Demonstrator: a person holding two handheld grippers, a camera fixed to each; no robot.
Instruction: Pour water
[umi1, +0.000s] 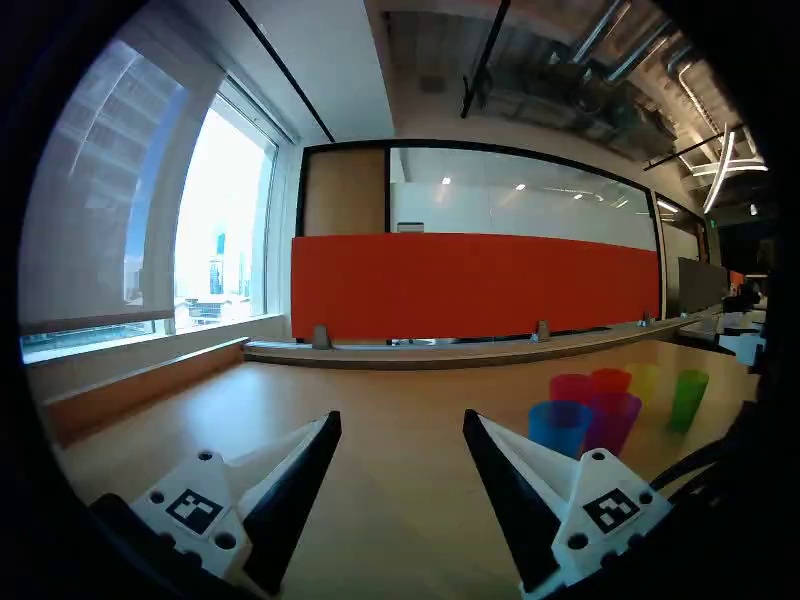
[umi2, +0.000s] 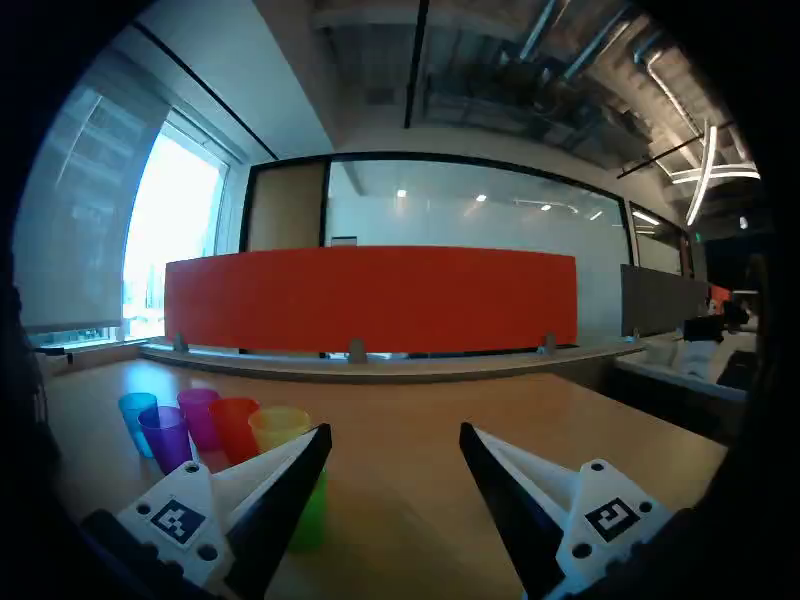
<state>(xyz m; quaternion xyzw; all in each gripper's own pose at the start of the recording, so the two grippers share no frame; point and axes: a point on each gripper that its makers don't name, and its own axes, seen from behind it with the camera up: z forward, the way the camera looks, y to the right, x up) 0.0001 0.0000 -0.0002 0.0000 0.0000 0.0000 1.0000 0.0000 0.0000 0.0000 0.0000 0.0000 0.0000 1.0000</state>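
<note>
Pre-grasp step, nothing picked up yet. Left gripper (umi1: 401, 415) is wide open and empty over the bare tabletop (umi1: 400, 380). Right gripper (umi2: 395, 428) is wide open and empty too. The cups (umi1: 612, 418) cluster at lower right of the left gripper view: blue cup (umi1: 558, 425), red cup (umi1: 610, 380), green cup (umi1: 688, 398). The same cluster sits lower left in the right gripper view. All are translucent plastic with no water level visible, so I can't tell if any is filled. Next move, probably: reach one cup, close on its wall, keep it upright, then tip over another.
</note>
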